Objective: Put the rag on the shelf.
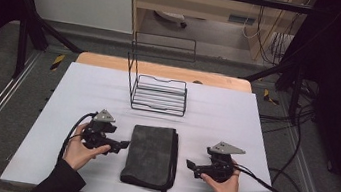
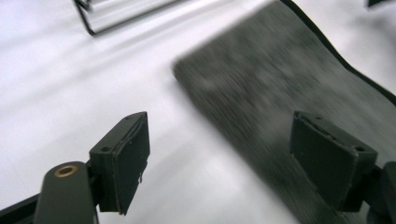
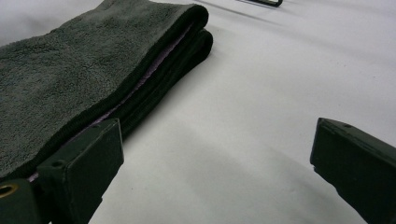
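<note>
The towel [image 1: 151, 156] lies flat in the middle of the bench [image 1: 83, 89], between the two hands. It is dark grey, soft and fuzzy, and it is folded into a long shape. Its long side runs away from the person, toward the wire rack [image 1: 158, 93] at the back. In the right gripper view the towel [image 3: 93, 65] shows its stacked folded layers along one thick edge, with a thin pale line between them. A dark trim runs round its rim.

The bench is white, smooth and flat. The rack is made of thin black wire, with a tall back and a low tray. It stands well apart from the towel.

The left hand-held gripper [image 1: 120, 144] is just beside the towel's left edge and points right, at the towel. Its jaws stand wide open with nothing between them. In the left gripper view the towel [image 2: 280, 93] lies ahead and to the right, blurred.

The right hand-held gripper [image 1: 190, 166] is near the towel's right edge and points left, at the towel. Its jaws are open too and hold nothing. The left one looks a little nearer.
</note>
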A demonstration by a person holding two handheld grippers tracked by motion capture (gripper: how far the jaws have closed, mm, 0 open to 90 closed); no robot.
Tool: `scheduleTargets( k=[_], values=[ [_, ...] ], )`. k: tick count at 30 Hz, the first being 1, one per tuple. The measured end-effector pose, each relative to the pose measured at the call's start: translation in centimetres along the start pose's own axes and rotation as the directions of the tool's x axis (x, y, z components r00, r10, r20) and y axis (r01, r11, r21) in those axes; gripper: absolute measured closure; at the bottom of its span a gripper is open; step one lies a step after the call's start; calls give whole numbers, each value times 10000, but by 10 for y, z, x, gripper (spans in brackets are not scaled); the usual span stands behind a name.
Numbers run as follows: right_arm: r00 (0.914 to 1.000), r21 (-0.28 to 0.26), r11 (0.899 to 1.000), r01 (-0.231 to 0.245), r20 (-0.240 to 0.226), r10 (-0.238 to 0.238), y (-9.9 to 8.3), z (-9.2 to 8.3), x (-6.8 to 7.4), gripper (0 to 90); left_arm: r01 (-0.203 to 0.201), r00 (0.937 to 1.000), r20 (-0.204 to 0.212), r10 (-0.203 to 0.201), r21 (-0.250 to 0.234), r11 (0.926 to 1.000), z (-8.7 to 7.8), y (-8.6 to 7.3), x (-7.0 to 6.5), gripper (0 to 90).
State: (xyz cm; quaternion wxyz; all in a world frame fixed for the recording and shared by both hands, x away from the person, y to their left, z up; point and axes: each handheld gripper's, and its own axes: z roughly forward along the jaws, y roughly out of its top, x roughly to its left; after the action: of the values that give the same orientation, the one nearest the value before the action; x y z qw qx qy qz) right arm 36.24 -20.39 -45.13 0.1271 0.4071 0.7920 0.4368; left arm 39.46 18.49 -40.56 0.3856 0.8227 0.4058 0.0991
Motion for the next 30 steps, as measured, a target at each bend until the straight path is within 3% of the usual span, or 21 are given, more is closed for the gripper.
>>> scheduleTargets(
  k=[3, 6, 11, 22, 30],
  values=[
    [10000, 26, 10000, -16, -16, 16, 0, 1, 0, 32, 528, 9985, 175, -526, -112, 9985, 12, 8, 6, 204],
    [10000, 38, 10000, 3, -5, -3, 0, 1, 0, 31, 586, 9979, -259, -585, 18, 9983, 24, 13, 11, 205],
    [10000, 76, 10000, 52, 31, -52, -1, 2, 0, 29, 905, 9946, -524, -899, 83, 9959, 42, 16, 17, 221],
    [10000, 207, 9998, -7, 18, 7, -2, 2, 1, 27, 1435, 9892, -344, -1427, 220, 9894, 66, 14, 18, 442],
    [10000, 216, 9998, -17, 7, 16, -2, 2, 1, 27, 1331, 9911, -43, -1330, 318, 9906, 69, 13, 14, 596]
  ],
)
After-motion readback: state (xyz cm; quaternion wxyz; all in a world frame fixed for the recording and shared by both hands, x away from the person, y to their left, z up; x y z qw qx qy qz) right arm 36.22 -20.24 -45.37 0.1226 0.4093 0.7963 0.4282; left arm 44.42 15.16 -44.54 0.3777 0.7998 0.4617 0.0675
